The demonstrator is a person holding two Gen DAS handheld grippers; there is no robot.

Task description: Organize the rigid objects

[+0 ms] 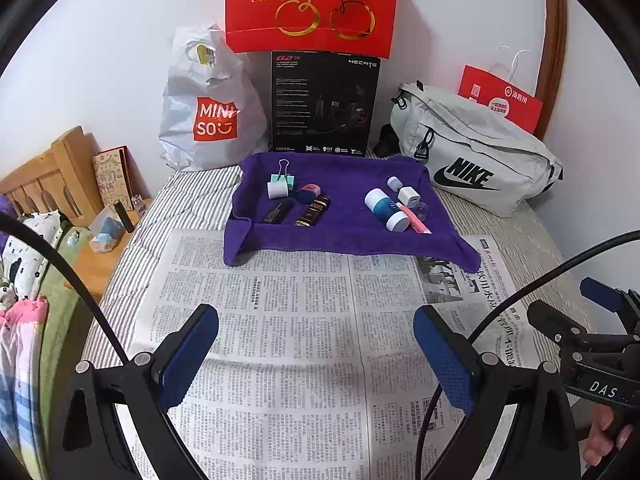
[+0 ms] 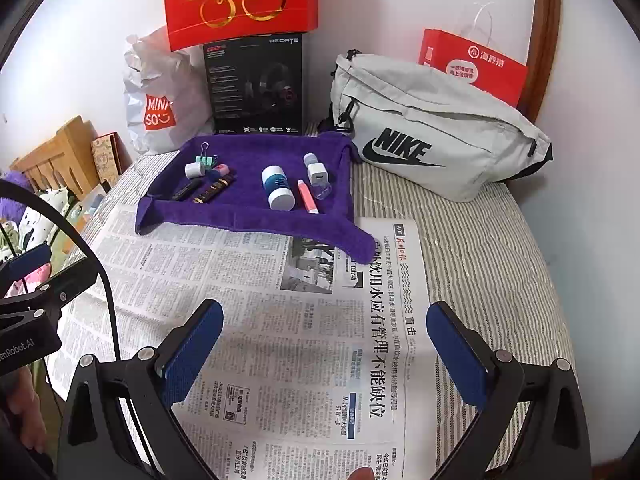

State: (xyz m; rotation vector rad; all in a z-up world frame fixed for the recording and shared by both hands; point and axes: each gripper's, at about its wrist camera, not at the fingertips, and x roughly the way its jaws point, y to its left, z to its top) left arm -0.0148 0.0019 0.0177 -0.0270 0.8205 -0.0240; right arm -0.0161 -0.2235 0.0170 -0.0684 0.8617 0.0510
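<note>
Two hand-held grippers over a bed spread with a newspaper (image 1: pixel 280 340). The left gripper (image 1: pixel 316 356) hangs above the newspaper with its blue-padded fingers (image 1: pixel 188 356) spread wide and nothing between them; the right gripper (image 2: pixel 324 356) is likewise wide open and empty above the paper's right half.

The landmark is the purple towel (image 1: pixel 344 232), which lies at the far edge of the newspaper, its near corners overlapping the paper. All small items rest on the towel. On its left part: a mint binder clip (image 1: pixel 282 178) at the back, a small white cylinder (image 1: pixel 277 190) touching it in front, a pink-and-blue item (image 1: pixel 308 192) just to the right, and two dark tubes (image 1: pixel 278 213) (image 1: pixel 313 211) lying side by side nearer the towel's front. On its right part: a white-and-blue bottle (image 1: pixel 386 208) lying on its side, a pink pen (image 1: pixel 412 219) beside it, a white charger plug (image 1: pixel 408 196), a small white cap (image 1: pixel 394 182) behind that, and a clear round piece (image 1: pixel 420 211).

Behind the towel, against the wall, stand a white shopping bag (image 1: pixel 208 120), a black headset box (image 1: pixel 324 104) with a red gift bag (image 1: pixel 312 4) above it, and a grey waist bag (image 1: pixel 476 156).
</note>
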